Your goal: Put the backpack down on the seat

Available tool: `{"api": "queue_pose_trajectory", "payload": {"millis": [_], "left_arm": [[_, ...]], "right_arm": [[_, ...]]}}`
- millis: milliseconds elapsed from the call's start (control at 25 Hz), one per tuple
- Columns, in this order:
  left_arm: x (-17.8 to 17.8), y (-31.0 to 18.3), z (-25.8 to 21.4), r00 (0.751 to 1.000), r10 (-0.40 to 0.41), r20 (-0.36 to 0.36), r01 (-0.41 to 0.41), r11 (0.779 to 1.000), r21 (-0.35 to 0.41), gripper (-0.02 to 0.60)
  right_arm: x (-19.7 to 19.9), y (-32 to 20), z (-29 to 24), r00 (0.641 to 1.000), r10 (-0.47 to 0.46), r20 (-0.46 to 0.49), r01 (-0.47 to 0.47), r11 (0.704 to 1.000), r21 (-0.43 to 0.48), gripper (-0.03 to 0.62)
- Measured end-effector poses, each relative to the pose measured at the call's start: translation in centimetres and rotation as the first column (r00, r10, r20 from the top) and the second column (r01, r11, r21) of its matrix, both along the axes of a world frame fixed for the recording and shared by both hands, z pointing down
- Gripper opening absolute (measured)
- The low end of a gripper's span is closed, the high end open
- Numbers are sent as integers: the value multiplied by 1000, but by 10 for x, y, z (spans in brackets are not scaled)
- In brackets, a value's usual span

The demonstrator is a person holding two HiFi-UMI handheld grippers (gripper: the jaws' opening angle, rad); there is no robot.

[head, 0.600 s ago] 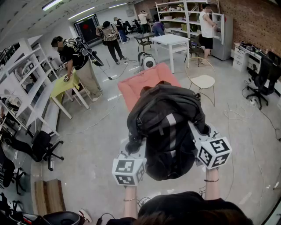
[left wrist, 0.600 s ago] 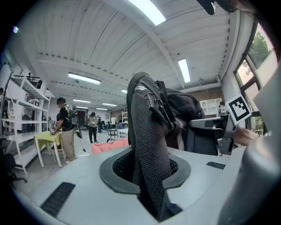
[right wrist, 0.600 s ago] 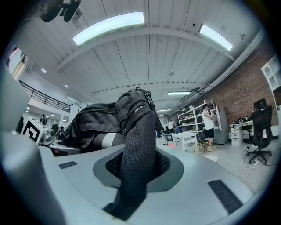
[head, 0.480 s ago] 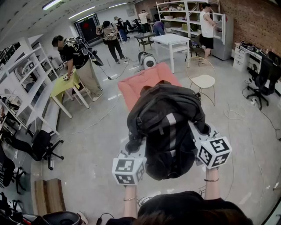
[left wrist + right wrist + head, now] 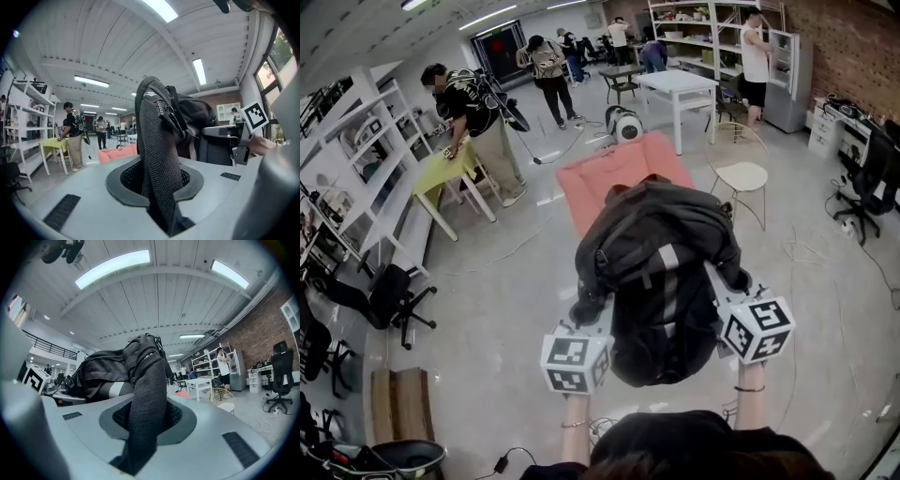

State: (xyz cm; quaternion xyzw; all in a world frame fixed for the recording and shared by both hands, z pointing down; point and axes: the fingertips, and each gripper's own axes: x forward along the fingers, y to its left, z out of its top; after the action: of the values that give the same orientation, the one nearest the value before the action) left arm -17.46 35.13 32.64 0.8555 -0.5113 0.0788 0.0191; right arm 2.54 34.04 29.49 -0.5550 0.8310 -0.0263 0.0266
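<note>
Between the two grippers, above the grey floor (image 5: 506, 309), hangs the black backpack (image 5: 661, 281). The left gripper (image 5: 579, 323) holds its left side and the right gripper (image 5: 733, 292) its right side. In the head view the bag's far end overlaps the near edge of the pink seat (image 5: 609, 178); whether they touch cannot be told.

The head view hides the jaws under the bag. The left gripper view shows its jaws clenched on a mesh strap (image 5: 157, 154) that rises out of the gap. The right gripper view shows the same grip on a second mesh strap (image 5: 146, 394), with the bag's body just behind it.

Beyond the seat stand a white table (image 5: 680, 86) and a round cream chair (image 5: 746, 176). To the left a person (image 5: 478, 108) leans over a yellow table (image 5: 441, 173), near white shelves (image 5: 366, 150). A black office chair (image 5: 384, 295) sits by the left wall. The bag itself blocks the sight of the seat's front part.
</note>
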Motion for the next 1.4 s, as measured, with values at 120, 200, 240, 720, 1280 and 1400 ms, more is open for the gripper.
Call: {"api": "queue_pose_trajectory", "payload": {"millis": [120, 200, 240, 720, 1280, 1400], "left_arm": [[-3, -1, 6, 1000, -14, 1, 14, 1000, -15, 90], [3, -4, 11, 1000, -21, 1, 21, 999, -25, 89], [8, -6, 13, 1000, -24, 1, 24, 999, -31, 89], [25, -92, 37, 1000, -5, -5, 5, 997, -82, 89], [54, -244, 59, 994, 113, -5, -112, 982, -154, 87], [53, -273, 65, 991, 133, -20, -135, 976, -170, 87]], "right_arm": [[-3, -4, 7, 1000, -12, 6, 12, 1000, -18, 84], [3, -9, 11, 1000, -17, 9, 18, 999, -30, 84], [9, -12, 14, 1000, -19, 12, 20, 999, -36, 84], [25, -97, 35, 1000, 6, 26, -4, 996, -84, 84], [52, -229, 55, 990, 140, 36, -132, 977, -168, 84], [50, -254, 59, 986, 167, 25, -160, 971, -177, 84]]}}
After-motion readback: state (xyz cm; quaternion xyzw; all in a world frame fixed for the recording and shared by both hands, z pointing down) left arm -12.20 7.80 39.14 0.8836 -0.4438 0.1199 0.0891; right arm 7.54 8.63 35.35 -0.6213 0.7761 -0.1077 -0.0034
